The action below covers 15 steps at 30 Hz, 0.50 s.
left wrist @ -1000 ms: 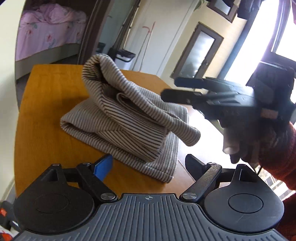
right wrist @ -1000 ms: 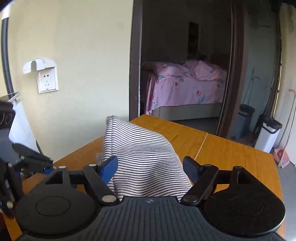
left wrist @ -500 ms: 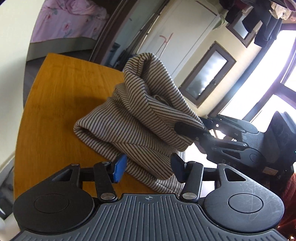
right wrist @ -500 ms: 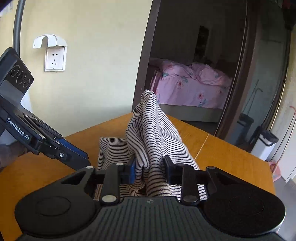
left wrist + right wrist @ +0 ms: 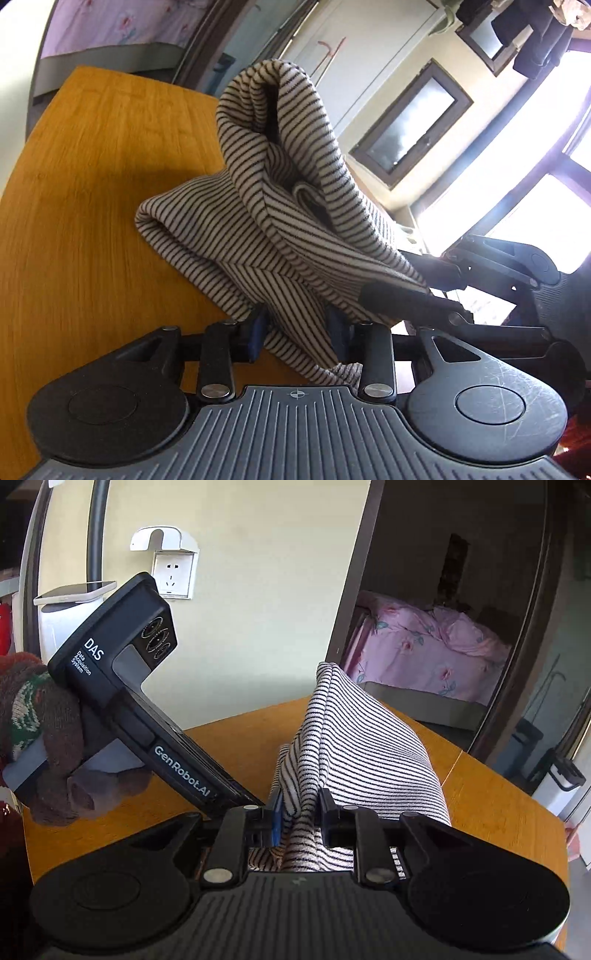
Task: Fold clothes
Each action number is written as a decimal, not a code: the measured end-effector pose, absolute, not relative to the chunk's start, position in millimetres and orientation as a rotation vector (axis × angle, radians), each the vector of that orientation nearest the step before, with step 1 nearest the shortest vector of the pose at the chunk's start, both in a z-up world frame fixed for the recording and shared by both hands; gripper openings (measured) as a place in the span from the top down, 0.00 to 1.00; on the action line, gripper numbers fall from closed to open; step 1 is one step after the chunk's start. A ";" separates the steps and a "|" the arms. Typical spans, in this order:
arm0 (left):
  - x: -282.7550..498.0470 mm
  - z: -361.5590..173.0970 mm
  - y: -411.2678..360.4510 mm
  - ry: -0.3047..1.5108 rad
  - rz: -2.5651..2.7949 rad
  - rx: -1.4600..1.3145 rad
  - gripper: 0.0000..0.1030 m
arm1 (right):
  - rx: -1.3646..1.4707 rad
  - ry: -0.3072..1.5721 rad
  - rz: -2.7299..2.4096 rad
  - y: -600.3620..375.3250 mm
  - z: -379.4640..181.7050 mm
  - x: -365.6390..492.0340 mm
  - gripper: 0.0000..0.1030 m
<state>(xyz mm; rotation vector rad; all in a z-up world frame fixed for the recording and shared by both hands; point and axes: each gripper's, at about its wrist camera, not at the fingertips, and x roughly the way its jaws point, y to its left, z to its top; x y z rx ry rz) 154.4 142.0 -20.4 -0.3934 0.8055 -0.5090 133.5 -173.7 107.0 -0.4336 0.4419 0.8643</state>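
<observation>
- We are gripping the striped garment (image 5: 280, 236), which is lying half-folded on the wooden surface (image 5: 85, 206) with its near edge lifted into a tall hump.
- The left tongs (image 5: 295, 334) are closing on the near corner, cloth pressed between the pads.
- The right tongs (image 5: 301, 812) are closing too, pinching the edge beside them.
- Next, we judge, both corners need carrying together over the far part, kept level and taut.

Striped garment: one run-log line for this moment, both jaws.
phase: grasp | left gripper: jaws closing on striped garment | right gripper: jaws closing on same garment | garment: bunched, raised off wooden table
</observation>
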 end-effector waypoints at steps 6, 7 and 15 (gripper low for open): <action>151.4 17.7 178.2 0.661 -0.410 -0.389 0.32 | -0.467 0.434 0.869 -168.3 95.7 127.4 0.75; 154.3 22.9 177.7 0.649 -0.401 -0.364 0.31 | -0.466 0.432 0.867 -168.3 95.5 127.1 0.75; 190.4 44.7 160.9 0.608 -0.310 -0.252 0.27 | -0.461 0.441 0.860 -172.4 96.3 126.0 0.74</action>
